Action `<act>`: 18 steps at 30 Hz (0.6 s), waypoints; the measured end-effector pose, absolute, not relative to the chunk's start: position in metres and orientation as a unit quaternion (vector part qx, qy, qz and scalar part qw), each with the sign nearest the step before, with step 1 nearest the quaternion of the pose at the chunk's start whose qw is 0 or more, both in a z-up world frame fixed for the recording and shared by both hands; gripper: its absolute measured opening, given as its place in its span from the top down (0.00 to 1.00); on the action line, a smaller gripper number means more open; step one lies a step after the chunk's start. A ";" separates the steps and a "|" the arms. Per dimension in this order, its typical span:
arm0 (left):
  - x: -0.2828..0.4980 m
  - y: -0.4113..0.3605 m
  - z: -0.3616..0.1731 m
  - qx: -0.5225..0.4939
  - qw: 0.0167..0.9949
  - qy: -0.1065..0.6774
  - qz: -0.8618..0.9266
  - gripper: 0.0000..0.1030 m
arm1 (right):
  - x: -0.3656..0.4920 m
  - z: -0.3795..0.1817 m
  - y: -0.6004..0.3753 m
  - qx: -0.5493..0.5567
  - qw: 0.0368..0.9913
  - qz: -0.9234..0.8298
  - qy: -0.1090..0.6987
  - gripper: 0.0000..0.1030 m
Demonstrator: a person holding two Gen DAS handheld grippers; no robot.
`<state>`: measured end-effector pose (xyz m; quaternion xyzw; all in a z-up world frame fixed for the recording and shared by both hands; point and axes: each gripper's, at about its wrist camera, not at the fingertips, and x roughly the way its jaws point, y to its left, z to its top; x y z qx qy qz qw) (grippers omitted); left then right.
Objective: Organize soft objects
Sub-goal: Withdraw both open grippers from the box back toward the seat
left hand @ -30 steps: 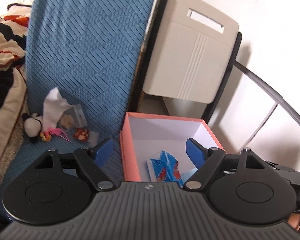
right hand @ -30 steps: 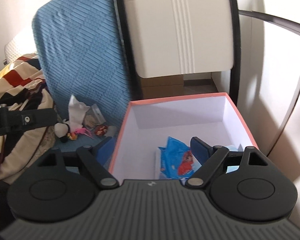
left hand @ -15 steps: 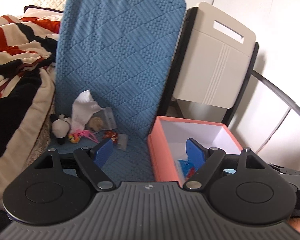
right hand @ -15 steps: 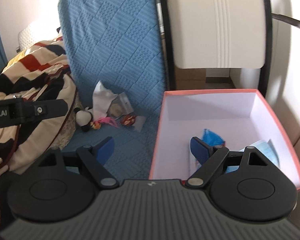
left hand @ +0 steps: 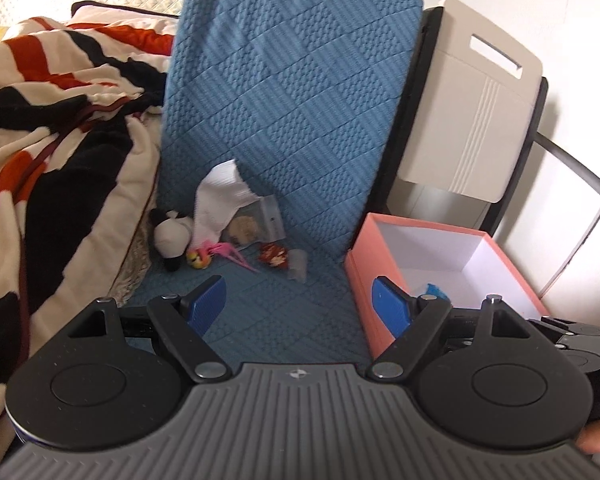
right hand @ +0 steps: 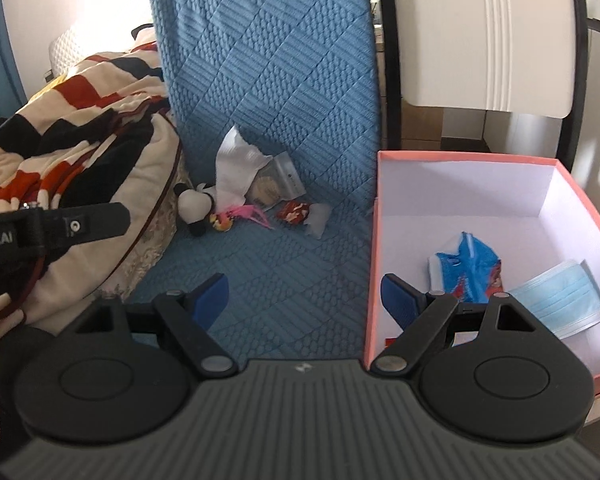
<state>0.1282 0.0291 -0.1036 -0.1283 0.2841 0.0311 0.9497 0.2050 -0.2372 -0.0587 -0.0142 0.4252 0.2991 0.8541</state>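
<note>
Ahead of the left claw [left hand: 300,306], whose pads are blue on black arms, stands a blue cushion [left hand: 288,92] with a woven check of raised squares. To its left lies a blanket [left hand: 48,128] in cream, black and orange-red blocks. At the cushion's foot: a white cloth [left hand: 216,200], a black-and-white plush toy [left hand: 172,236], a pink-and-yellow trinket [left hand: 212,254] and a red packet [left hand: 274,256]. Right of the right claw [right hand: 306,298], a salmon-pink box [right hand: 374,248] with white inside holds a blue-and-red pack [right hand: 466,266] and a pale blue mask [right hand: 560,300].
</note>
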 end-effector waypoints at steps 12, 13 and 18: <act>0.121 0.052 -0.127 -0.140 0.948 0.285 0.033 0.19 | 0.189 -0.080 -0.215 -0.030 0.848 0.298 0.436 0.18; 0.121 0.053 -0.130 -0.140 0.947 0.287 0.034 0.19 | 0.188 -0.083 -0.214 -0.030 0.848 0.298 0.438 0.18; 0.120 0.059 -0.141 -0.145 0.945 0.293 0.029 0.19 | 0.183 -0.092 -0.210 -0.032 0.846 0.296 0.442 0.18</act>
